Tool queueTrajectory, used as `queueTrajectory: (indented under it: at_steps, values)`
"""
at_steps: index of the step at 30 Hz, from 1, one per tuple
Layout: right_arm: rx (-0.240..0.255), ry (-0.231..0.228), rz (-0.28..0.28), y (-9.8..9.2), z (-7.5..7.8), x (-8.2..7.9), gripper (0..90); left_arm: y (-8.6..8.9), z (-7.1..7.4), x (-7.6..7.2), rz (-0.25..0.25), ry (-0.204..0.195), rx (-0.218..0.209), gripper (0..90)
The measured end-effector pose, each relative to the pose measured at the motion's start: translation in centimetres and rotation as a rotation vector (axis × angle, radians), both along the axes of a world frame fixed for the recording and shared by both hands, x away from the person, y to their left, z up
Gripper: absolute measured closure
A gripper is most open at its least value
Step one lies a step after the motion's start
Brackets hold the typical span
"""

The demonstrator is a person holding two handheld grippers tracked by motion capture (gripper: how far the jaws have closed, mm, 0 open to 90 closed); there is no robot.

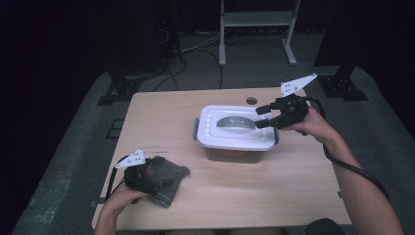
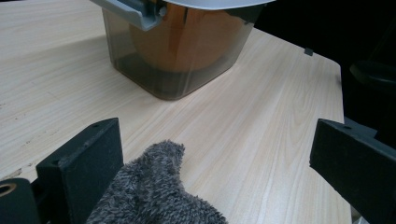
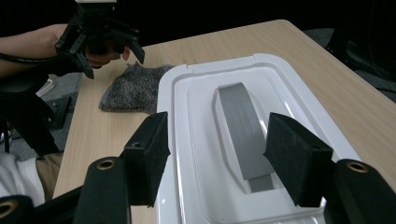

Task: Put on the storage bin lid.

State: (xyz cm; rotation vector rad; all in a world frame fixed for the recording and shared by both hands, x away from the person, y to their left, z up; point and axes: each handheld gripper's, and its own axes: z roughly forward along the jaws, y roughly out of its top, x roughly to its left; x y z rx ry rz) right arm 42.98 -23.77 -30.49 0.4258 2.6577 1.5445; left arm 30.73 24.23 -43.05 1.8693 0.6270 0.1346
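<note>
High view, nearest first: at about seven o'clock on the light wooden worktop [image 1: 293, 196], the person's left hand [image 1: 120, 198] holds the left tool [image 1: 147, 174] low over a crumpled grey fleecy cloth [image 1: 171, 178] that lies flat on the wood. Left gripper view shows this tool's two black jaws standing wide apart, with a fold of the cloth [image 2: 156, 191] rising between them, close against the left-hand jaw; the other jaw is well clear of it, so nothing is clamped.

Farther off, near the middle of the worktop, stands a clear plastic storage box [image 1: 234, 154] with something orange inside, seen through its wall [image 2: 187, 46]. A white lid [image 1: 215, 134] with a grey recessed handle [image 1: 236, 122] sits on it, and grey latches show at its two ends.

At about two o'clock, the person's right hand [image 1: 313, 125] holds the right tool [image 1: 263, 116] level, pointing toward nine o'clock, its tips over the lid's right end beside the handle. Right gripper view looks along the lid [image 3: 196, 140]: the jaws are fairly wide, one on each side of the handle's [image 3: 240, 130] near end and above it, with no pad pressing on it. Beyond the lid in that view lie the cloth [image 3: 133, 88] and the left tool [image 3: 109, 56].

At twelve o'clock, the worktop has a small round hole [image 1: 251, 101] near its far edge.
</note>
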Motion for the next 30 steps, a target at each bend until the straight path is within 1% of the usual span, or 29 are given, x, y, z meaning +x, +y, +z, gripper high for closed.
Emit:
queueTrajectory:
  at_steps: [6, 10, 18, 24, 30]
  values:
    - [0.023, -0.003, -0.016, -1.3, -0.1, -1.0, 38.4, 0.2, 0.1, 0.0, 0.002, -0.004, 0.001, 1.9]
    - [0.021, 0.003, -0.026, -2.0, -0.3, -1.5, 38.4, 0.1, 0.1, -0.1, 0.004, -0.003, -0.007, 1.8]
    - [0.021, 0.011, -0.050, -3.6, -0.8, -2.6, 38.4, 0.1, 0.1, 0.0, -0.001, -0.005, -0.001, 1.9]
    - [0.026, 0.025, -0.072, -5.0, -1.7, -3.2, 38.4, 0.0, 0.1, -0.1, 0.001, 0.004, -0.004, 1.8]
    - [0.027, 0.051, -0.096, -6.0, -2.6, -3.8, 38.4, 0.0, 0.0, 0.0, 0.000, 0.004, -0.001, 1.8]
